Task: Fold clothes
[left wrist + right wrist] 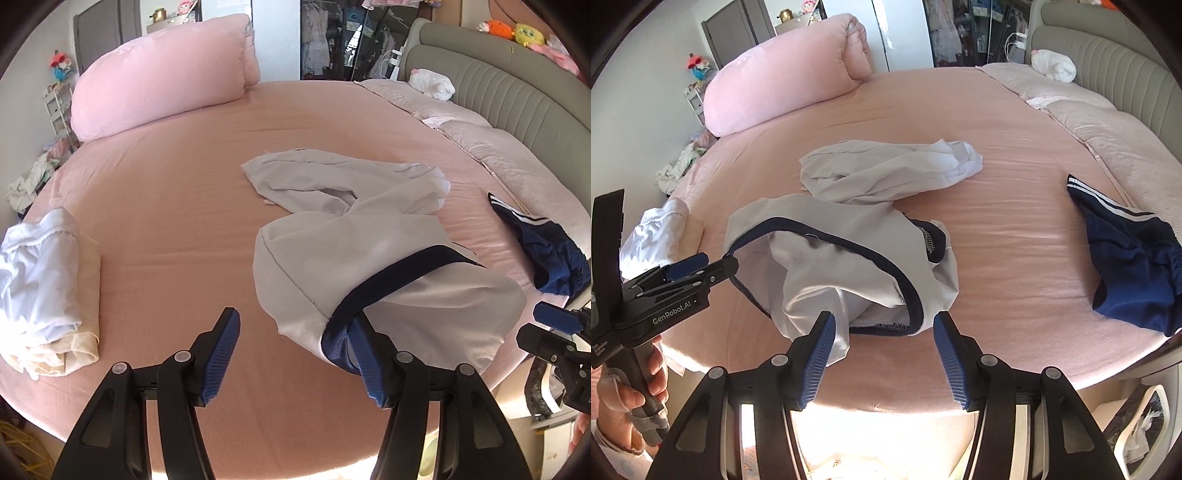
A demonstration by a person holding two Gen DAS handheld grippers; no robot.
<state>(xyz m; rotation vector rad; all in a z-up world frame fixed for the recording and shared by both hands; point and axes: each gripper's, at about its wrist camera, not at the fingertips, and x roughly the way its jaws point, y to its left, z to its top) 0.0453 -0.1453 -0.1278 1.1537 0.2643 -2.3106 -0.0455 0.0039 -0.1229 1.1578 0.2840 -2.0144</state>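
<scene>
The light grey trousers (849, 236) with a dark navy waistband (871, 258) lie crumpled across the middle of the pink bed sheet (1015, 258). The waist end sits low in the frame, close to both grippers, and the legs trail toward the upper centre. In the right wrist view the right gripper (884, 332) has its jaws spread; the waistband's lower edge lies just beyond and between the ribbed blue pads (820, 354), which do not press on it. In the left wrist view the left gripper (295, 332) also stands with its jaws spread. The waistband drapes against the right-hand pad, while the other pad is clear of the cloth. The fabric looks smooth and thin, with stitched seams. A folded stack of white and cream clothes (44, 295) sits at the left edge. Navy shorts (1126, 266) with white stripes lie bunched at the right. A plump pink duvet roll (162, 74) fills the upper left.
</scene>
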